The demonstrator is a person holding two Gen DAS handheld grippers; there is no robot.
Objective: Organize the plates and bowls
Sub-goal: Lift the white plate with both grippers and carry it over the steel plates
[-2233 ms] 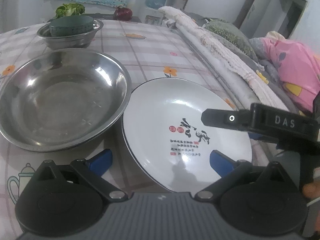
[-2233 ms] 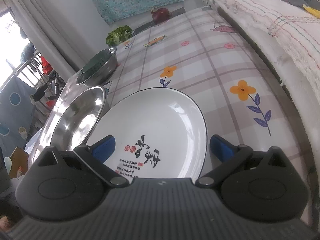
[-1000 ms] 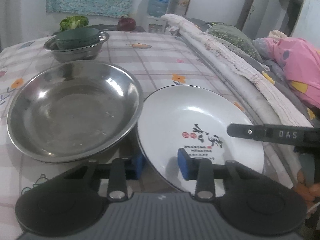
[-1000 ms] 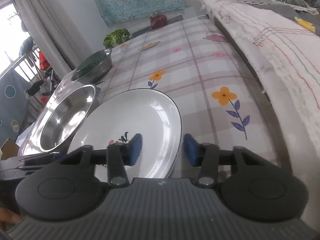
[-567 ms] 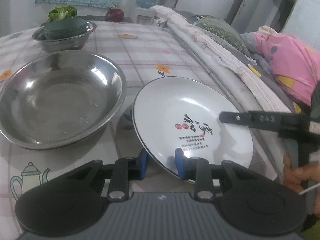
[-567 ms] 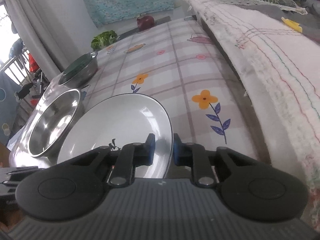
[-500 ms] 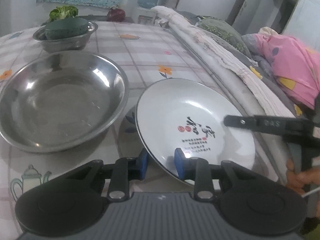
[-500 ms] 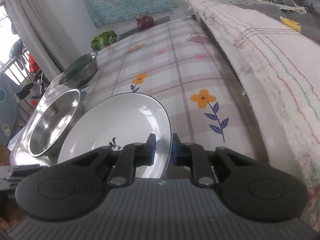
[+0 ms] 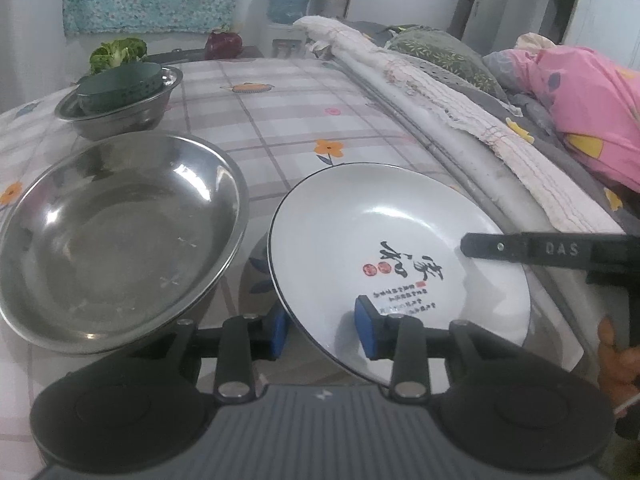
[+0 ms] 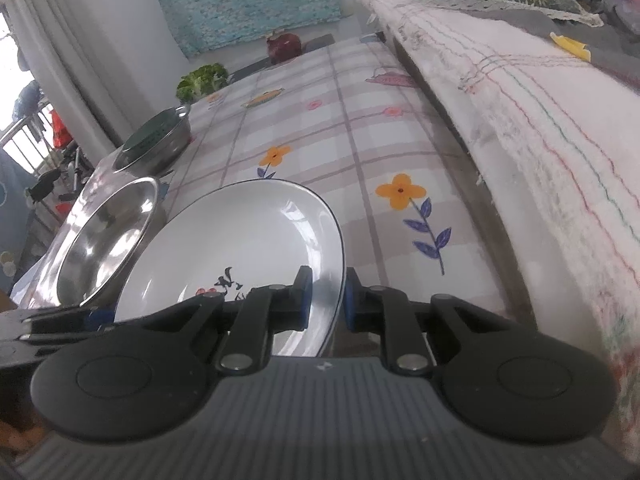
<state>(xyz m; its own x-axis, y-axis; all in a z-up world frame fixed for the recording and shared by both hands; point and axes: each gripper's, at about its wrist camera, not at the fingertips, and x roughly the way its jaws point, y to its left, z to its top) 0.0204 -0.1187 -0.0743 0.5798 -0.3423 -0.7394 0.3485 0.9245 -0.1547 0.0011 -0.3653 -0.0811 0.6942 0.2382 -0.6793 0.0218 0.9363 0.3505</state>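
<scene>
We are lifting the white plate (image 9: 384,248) off the desk (image 9: 280,120); the right gripper (image 10: 325,300) is clenching its rim, while the left gripper (image 9: 322,330) fingers are opening astride the near rim; next, carrying it over the steel bowl (image 9: 116,232) beside the left fingers.

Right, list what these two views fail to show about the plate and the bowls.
- White plate: its underside and whether it is off the cloth; both views, hidden by the plate itself.
- Plate's printed text: right wrist view, cut off by the right gripper.
- Green bowl in the small steel bowl: its contents; too small and shallow-angled.
- Large steel bowl: near rim, hidden by the plate.
</scene>
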